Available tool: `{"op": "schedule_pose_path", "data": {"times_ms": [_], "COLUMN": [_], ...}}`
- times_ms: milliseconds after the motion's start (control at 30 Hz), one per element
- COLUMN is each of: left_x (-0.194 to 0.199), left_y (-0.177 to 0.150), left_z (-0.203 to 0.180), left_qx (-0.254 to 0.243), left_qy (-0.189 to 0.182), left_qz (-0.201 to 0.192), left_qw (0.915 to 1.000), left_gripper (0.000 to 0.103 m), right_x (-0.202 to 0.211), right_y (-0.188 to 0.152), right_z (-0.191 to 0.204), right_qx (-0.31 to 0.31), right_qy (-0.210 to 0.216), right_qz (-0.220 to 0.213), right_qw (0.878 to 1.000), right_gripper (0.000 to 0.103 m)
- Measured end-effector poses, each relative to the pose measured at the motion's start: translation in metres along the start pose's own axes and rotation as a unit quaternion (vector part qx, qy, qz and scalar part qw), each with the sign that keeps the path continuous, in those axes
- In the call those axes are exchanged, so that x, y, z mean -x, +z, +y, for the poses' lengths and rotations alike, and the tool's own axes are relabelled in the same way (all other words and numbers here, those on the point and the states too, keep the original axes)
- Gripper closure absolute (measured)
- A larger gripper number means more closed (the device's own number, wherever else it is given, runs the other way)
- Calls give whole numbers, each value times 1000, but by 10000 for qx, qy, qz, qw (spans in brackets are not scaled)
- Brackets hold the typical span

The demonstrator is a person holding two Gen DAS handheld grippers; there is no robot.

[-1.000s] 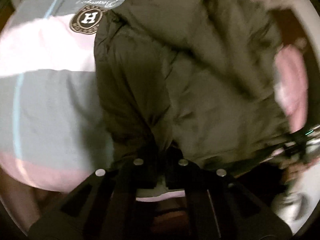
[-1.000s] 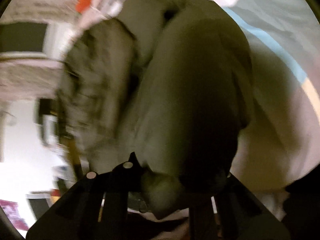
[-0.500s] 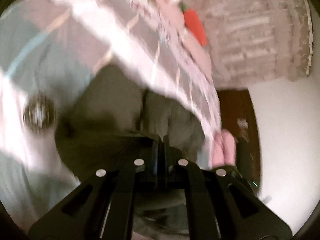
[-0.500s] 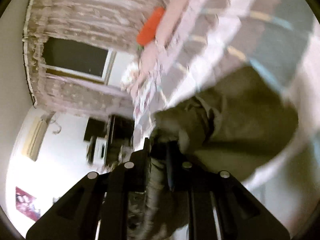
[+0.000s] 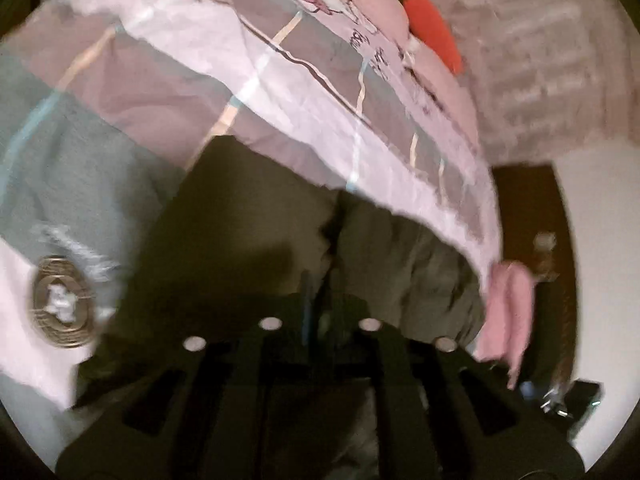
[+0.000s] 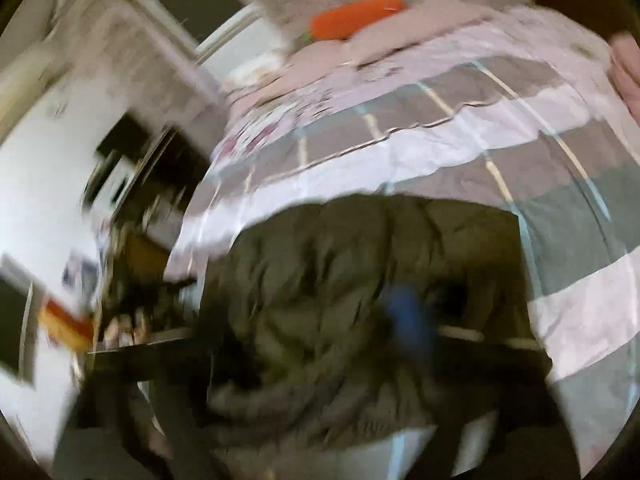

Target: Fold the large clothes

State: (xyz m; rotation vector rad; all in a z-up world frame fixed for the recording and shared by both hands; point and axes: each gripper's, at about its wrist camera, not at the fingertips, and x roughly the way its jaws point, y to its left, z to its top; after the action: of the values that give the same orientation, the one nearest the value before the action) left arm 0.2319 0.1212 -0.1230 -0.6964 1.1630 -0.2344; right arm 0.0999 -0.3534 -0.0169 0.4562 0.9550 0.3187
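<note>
**Jacket lying flatter on the bed**

Left wrist view: the left gripper (image 5: 320, 300) is still pinching the olive jacket (image 5: 248, 232), now spread low across the striped bedspread (image 5: 280, 80).

Right wrist view: the jacket (image 6: 340, 272) is lying bunched on the bedspread (image 6: 460, 132); the right gripper (image 6: 320, 368) is blurring, so its grip cannot be told.

Left gripper (image 5: 320, 300) seen from behind along its two black fingers (image 5: 276, 344), both reaching forward and slightly up in the left wrist view. Fingertips pressed nearly together, only a thin slit between them, with a fold of dark cloth caught there. Right gripper (image 6: 320, 360) strongly blurred in the right wrist view; only dark finger shapes (image 6: 132, 364) at the lower edges, spread far to both sides. Whether closed or apart, not possible to tell.
</note>
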Motion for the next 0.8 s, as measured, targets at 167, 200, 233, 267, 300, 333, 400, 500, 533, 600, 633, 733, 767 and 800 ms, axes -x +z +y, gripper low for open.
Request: {"op": "schedule_pose_path", "data": {"times_ms": [167,200,233,267,300,333,400,500,533,600,633,733,767,800], "left_x": [63,84,95,110,117,118,110,94,88,74,69,61,58,54], "left_y": [-69,-92,-103,-122,-137,-152,-164,-175,-180,-191,-195,-197,-199,-201], "left_z": [9,19,23,33,41,51,59,61,65,81,93,117,123,128], "left_qx": [-635,-509,-411,-240,-93,131,346,84,19,54,108,264,344,427], "left_qy": [181,85,-55,-292,-388,-432,-445,207,480,875,1110,1697,1698,1641], "left_qz": [253,265,240,160,123,164,463,715,864,1295,1477,1752,1854,1984], "left_qw": [9975,9983,9989,9992,9991,9988,9973,9972,9951,9877,9827,9694,9673,9653], "left_gripper": [47,38,28,24,23,23,23,21,20,20,20,18,17,16], "right_x": [-3,-13,-20,-33,-41,-51,-49,-20,-15,-4,-1,23,31,41], "right_y": [-83,-107,-122,-138,-145,-150,-152,-161,-168,-192,-201,-216,-214,-211], "right_z": [-58,-75,-81,-85,-84,-81,-81,-80,-82,-97,-105,-129,-131,-133], "right_qx": [-1628,-2330,-2652,-2958,-3051,-3078,-3179,-2903,-2849,-2978,-3109,-3296,-3253,-3236], "right_qy": [517,902,1071,1126,1101,1075,876,140,-109,-686,-783,-1574,-1772,-1913], "right_qz": [930,1168,1329,1584,1742,1889,1679,1279,1283,1332,1285,882,714,503], "right_qw": [9809,9612,9489,9353,9298,9263,9290,9483,9499,9428,9385,9267,9261,9253], "right_gripper": [5,5,5,5,5,5,5,5,5,5,5,5,5,5]}}
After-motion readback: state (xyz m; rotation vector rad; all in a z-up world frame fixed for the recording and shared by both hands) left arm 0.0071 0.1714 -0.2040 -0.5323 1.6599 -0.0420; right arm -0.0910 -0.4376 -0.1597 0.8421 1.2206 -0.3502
